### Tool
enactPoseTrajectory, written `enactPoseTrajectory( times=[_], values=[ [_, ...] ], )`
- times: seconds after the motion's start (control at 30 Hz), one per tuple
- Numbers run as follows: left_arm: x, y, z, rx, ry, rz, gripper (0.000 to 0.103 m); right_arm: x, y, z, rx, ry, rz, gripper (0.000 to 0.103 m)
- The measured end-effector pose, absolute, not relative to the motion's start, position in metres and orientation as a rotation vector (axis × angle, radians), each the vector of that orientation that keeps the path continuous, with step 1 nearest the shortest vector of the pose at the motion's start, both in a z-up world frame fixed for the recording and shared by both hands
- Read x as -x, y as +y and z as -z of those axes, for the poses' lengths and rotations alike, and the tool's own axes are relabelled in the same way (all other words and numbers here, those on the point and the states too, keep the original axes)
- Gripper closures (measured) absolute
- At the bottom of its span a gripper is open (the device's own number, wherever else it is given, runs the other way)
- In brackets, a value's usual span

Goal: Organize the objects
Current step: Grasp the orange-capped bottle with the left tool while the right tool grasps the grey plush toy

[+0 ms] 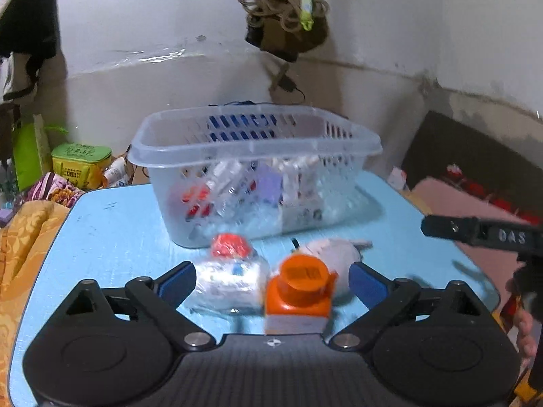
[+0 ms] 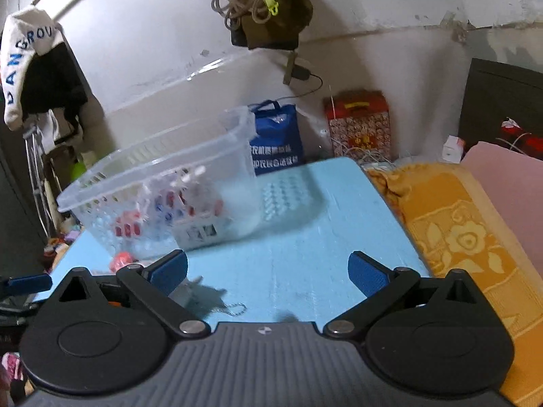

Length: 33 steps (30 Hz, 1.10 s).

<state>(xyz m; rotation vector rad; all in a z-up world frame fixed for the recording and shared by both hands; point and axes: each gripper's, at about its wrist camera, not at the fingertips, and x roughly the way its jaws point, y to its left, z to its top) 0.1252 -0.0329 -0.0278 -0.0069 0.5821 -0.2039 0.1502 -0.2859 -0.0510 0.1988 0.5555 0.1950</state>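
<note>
- Left tool: released, jaws spread wide, pads clear of everything. It points down at the near part of the blue counter.
- Between its pads, left to right: a clear bottle with a red cap, an orange jar, and a white soft toy behind the jar.
- The bottle lies just beside the left pad. Its long axis runs away from the tool, cap toward the basket.
- The jar stands upright at centre, touching or nearly touching the bottle. Judgement: it is the easiest pick for this tool, but the bottle crowds its left side.
- The basket stands just beyond these three, already holding several items. Its open top faces up; the near wall must be cleared.
- Right tool: released, jaws wide, nothing between them except bare counter. The toy lies at its left pad, with a small chain trailing toward the camera.
- Open room: the right half of the counter is free up to the orange blanket at its edge.
</note>
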Motion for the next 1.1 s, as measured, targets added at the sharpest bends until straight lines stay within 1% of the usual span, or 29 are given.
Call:
enactPoseTrajectory(
  times=[0.1,0.13,0.17,0.23,0.3,0.33,0.4,0.43,0.47,0.67,0.87,0.97,1.0,1.03,1.1],
  values=[
    [-0.124,-0.043,0.036,-0.044,0.604,0.195,0.004,-0.147,-0.283,0.053,-0.183,0.565,-0.2,0.0],
    [-0.125,-0.046,0.041,-0.057,0.616,0.191,0.007,-0.147,-0.28,0.052,-0.177,0.564,-0.204,0.0],
    [-0.127,-0.049,0.045,-0.063,0.631,0.187,0.013,-0.148,-0.279,0.052,-0.171,0.562,-0.209,0.0],
    [-0.132,-0.051,0.054,-0.07,0.667,0.19,0.017,-0.148,-0.275,0.051,-0.164,0.562,-0.216,0.001],
    [-0.138,-0.051,0.062,-0.07,0.693,0.172,0.018,-0.147,-0.272,0.051,-0.161,0.564,-0.226,0.002],
    [-0.14,-0.05,0.065,-0.064,0.702,0.172,0.02,-0.147,-0.27,0.051,-0.163,0.563,-0.235,0.002],
    [-0.143,-0.048,0.07,-0.048,0.714,0.186,0.03,-0.146,-0.265,0.051,-0.17,0.556,-0.246,0.002],
    [-0.142,-0.045,0.07,-0.027,0.713,0.204,0.042,-0.146,-0.263,0.051,-0.175,0.549,-0.257,0.002],
    [-0.141,-0.042,0.071,-0.007,0.709,0.224,0.05,-0.145,-0.261,0.051,-0.182,0.543,-0.273,0.002],
    [-0.126,-0.026,0.07,-0.066,0.685,0.192,0.05,-0.148,-0.235,0.056,-0.178,0.558,-0.386,0.002],
    [-0.126,0.0,0.07,-0.034,0.681,0.166,0.05,-0.165,-0.194,0.076,-0.02,0.624,-0.445,0.002],
    [-0.129,0.004,0.071,-0.018,0.679,0.173,0.05,-0.173,-0.185,0.083,0.034,0.626,-0.432,0.003],
    [-0.129,0.005,0.071,-0.016,0.677,0.176,0.05,-0.174,-0.185,0.083,0.037,0.622,-0.442,0.007],
    [-0.129,0.006,0.072,-0.014,0.676,0.179,0.05,-0.175,-0.184,0.083,0.039,0.621,-0.454,0.018],
    [-0.13,0.007,0.073,-0.014,0.678,0.182,0.05,-0.173,-0.183,0.083,0.047,0.629,-0.481,0.025]
  ],
)
